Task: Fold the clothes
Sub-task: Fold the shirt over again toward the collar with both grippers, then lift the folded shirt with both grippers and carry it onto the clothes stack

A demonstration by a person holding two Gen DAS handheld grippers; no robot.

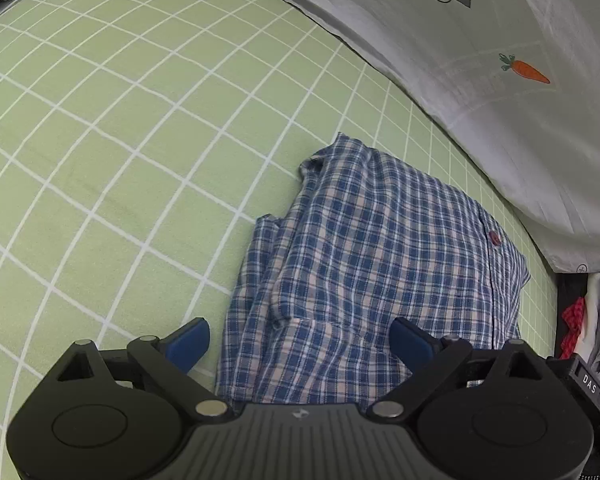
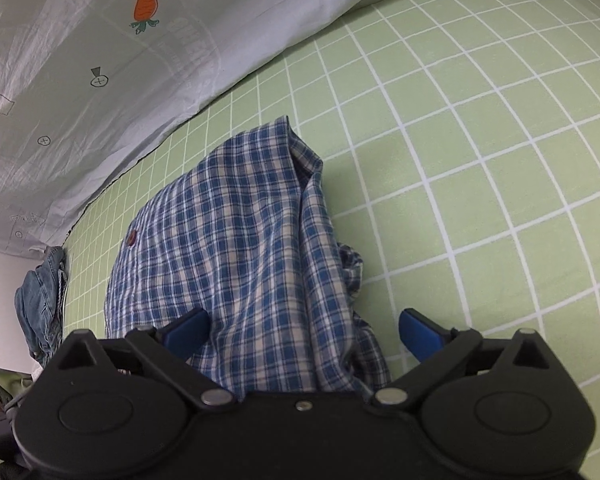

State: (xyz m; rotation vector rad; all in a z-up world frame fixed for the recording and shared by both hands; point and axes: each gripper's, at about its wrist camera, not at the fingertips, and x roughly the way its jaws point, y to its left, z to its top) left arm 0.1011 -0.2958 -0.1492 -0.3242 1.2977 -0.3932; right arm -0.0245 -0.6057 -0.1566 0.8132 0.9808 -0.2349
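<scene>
Left gripper: blue-padded jaws spread wide with nothing between the pads; it hovers over the near edge of the plaid shirt, one pad over the shirt, the other past the shirt's side edge over the sheet.
Right gripper: also spread wide and holding nothing; it faces the shirt from the opposite end, straddling the bunched layers along the shirt's side.
Plaid shirt: blue-and-white check, lying on the green grid sheet as a compact, roughly rectangular bundle, already doubled over; a dark red button shows on its top face.
Shirt's edge: one long side is neat, the other has loose folds spilling out below the top layer, probably a tucked sleeve.
Why the grippers sit so: both hang open at opposite ends of the shirt, a likely pose for either pinching both ends for one more fold or for having let the cloth go; which, I cannot tell.
White quilt: carrot-printed, just beyond the shirt's far side, near but not touching it.
Denim garment: heaped beside the shirt at the sheet's edge, apart from it, perhaps next to fold.
Stage, as a judgement: shirt nearly folded; the loose side needs tidying.
</scene>
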